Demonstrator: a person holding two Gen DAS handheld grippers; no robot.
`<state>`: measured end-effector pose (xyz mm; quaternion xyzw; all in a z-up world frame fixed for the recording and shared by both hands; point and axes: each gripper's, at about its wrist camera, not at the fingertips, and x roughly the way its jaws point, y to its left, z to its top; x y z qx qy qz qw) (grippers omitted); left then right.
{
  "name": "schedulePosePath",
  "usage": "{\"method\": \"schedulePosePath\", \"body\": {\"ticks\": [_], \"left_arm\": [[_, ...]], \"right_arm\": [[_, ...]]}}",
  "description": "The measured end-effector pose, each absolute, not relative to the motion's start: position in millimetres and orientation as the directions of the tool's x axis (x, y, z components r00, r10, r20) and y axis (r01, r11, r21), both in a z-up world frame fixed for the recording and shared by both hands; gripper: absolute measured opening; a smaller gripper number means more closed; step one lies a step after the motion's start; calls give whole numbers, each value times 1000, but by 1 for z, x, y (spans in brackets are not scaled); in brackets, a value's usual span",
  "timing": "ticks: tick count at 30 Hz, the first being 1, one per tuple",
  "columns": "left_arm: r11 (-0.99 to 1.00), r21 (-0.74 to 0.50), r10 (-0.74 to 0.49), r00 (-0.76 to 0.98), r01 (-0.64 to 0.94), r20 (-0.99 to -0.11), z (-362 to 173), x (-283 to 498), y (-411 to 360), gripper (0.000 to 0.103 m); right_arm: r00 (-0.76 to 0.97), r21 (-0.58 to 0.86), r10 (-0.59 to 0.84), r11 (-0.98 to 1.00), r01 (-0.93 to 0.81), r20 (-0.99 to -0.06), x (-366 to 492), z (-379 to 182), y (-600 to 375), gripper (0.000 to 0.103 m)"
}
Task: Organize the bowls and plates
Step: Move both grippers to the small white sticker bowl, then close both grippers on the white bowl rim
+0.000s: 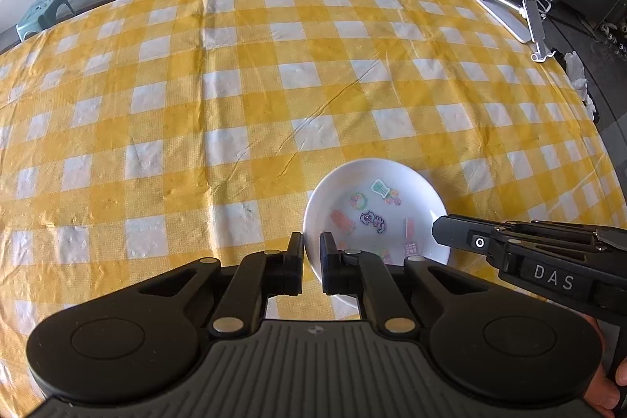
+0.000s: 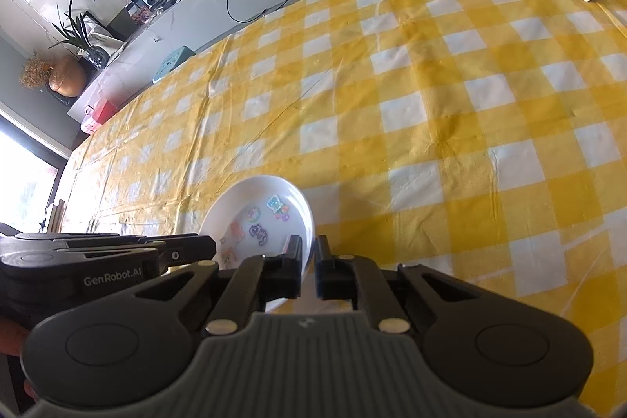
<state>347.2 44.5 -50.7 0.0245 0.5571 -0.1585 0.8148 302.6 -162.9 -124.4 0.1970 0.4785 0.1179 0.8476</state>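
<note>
Black plastic jaws of the left claw (image 1: 311, 261), at the lower centre of the left wrist view, stand clamped on the near-left rim of a white bowl (image 1: 392, 183), one jaw outside the wall and one inside. The right claw (image 2: 309, 267), lower centre of the right wrist view, is likewise clamped on the bowl's right rim; in the left wrist view it enters from the lower right edge. The bowl, its floor printed with small cartoon stickers (image 1: 374, 220), sits low and right of centre in the left view, resting on a yellow-and-white checked tablecloth (image 1: 235, 85) that covers the tabletop. No other plate or bowl is visible in either view. At the upper right lies a white folding stand (image 1: 513, 12), well apart from the bowl.

Judged step: a two-sided lift of the bowl. To do it well, both claws should rise together and level, since a thin glazed rim may slip or tilt if one side leads. Where the bowl should go cannot be told from these views.
</note>
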Motion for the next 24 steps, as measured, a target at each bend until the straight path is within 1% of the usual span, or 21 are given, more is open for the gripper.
{"method": "schedulePosePath", "body": {"ticks": [7,11,17,24], "left_arm": [[949,-145,-246,367,281,-897,-27,335,40,6],[963,-154,-230,376,223,-898,-11,319,35,6],[955,-197,-273,399,220,-875,8,282,17,6],[932,-263,-351,444,249,-825,20,225,-8,6]], "right_arm": [[557,467,391,884,-6,-733,294,-111,-175,1],[572,514,425,857,-6,-702,281,-101,-189,0],[601,522,409,853,16,-687,245,-86,-211,0],[671,540,372,840,50,-642,184,-75,-245,0]]}}
